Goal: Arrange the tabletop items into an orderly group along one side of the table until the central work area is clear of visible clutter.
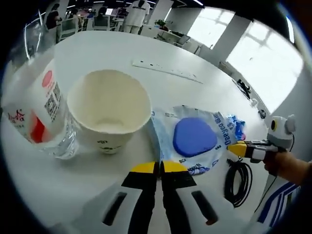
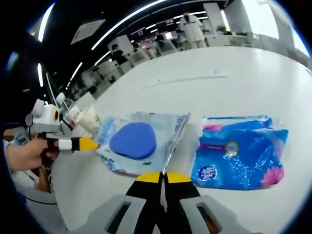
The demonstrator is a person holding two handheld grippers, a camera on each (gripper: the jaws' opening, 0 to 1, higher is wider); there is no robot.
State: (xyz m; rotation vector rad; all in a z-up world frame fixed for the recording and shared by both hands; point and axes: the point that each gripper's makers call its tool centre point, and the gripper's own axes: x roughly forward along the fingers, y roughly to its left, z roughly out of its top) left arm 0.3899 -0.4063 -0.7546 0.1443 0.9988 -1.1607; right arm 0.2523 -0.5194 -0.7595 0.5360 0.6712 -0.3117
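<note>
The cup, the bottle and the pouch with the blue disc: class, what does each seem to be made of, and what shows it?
Cup: probably paper, matte cream walls with a rolled rim.
Bottle: clear plastic, glossy and see-through under a white and red label.
Pouch: thin plastic film, shiny and crinkled, the blue disc showing through; the disc's own material cannot be told.

Matt paper cup; glossy plastic tissue pack; smooth white table
</note>
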